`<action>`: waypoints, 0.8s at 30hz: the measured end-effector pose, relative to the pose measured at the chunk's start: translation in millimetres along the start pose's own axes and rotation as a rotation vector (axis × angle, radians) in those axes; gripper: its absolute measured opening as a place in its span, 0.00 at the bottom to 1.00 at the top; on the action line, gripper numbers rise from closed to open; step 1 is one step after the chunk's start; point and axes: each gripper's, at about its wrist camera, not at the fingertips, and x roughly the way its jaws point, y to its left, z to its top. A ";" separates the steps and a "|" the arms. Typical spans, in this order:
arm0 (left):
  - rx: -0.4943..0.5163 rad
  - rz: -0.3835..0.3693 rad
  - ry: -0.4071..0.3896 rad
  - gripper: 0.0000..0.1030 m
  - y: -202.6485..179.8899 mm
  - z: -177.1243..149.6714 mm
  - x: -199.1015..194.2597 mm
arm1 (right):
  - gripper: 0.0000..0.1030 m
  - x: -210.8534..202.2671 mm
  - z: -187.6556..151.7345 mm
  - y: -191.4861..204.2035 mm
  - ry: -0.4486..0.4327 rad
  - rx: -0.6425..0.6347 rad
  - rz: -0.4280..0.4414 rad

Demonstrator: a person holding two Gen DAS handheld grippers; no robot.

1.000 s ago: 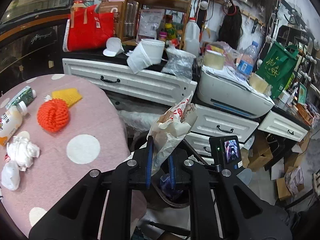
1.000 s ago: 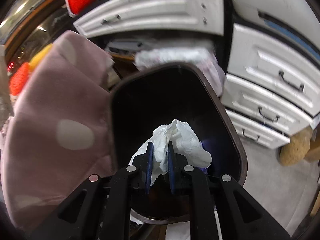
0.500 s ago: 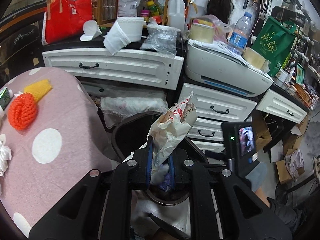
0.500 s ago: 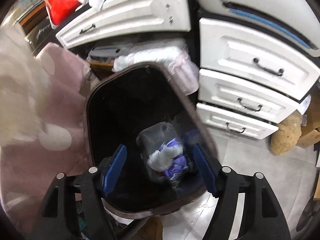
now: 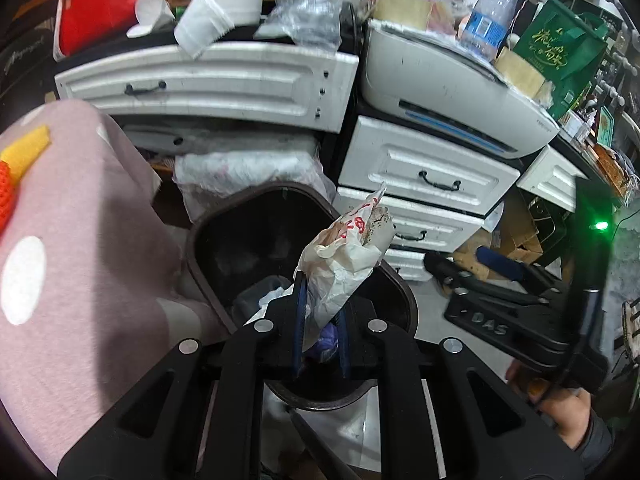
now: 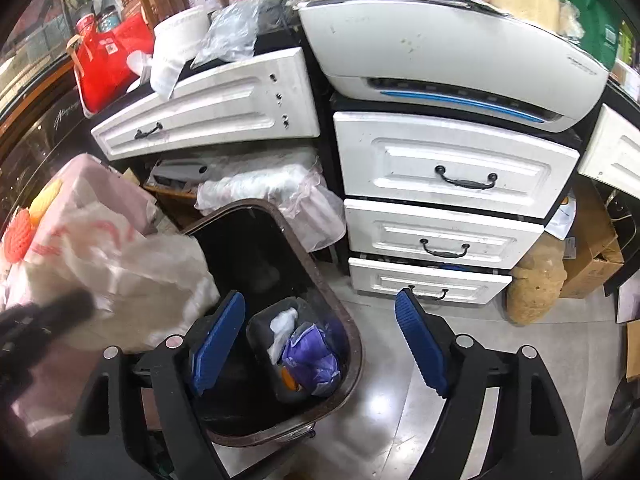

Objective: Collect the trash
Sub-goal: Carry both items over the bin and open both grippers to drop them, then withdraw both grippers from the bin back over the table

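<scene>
My left gripper (image 5: 320, 320) is shut on a crumpled white paper food bag with red print (image 5: 344, 256) and holds it upright over the dark brown trash bin (image 5: 208, 240). My right gripper (image 6: 320, 336) is open and empty, above the front rim of the same bin (image 6: 352, 336). Inside the bin lie a white tissue (image 6: 282, 320), purple wrapping (image 6: 310, 356) and a dark container. The bag also shows blurred at the left of the right wrist view (image 6: 120, 264). The right gripper's body appears at the right of the left wrist view (image 5: 520, 320).
The pink polka-dot table (image 5: 72, 264) is left of the bin, with an orange net (image 5: 6, 196) and yellow sponge (image 5: 24, 148) at its edge. White drawers (image 6: 448, 176) and a printer (image 6: 440, 52) stand behind. A plastic-wrapped bundle (image 6: 272, 188) and cardboard boxes (image 6: 592, 248) lie on the floor.
The right gripper opened and dropped the white tissue into the bin, then drew back. The left gripper carried the paper bag from beside the table to over the bin.
</scene>
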 end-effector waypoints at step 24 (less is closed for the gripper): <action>0.032 0.070 0.047 0.84 -5.0 -12.5 17.6 | 0.86 -16.5 3.1 -15.2 -0.052 0.061 -0.044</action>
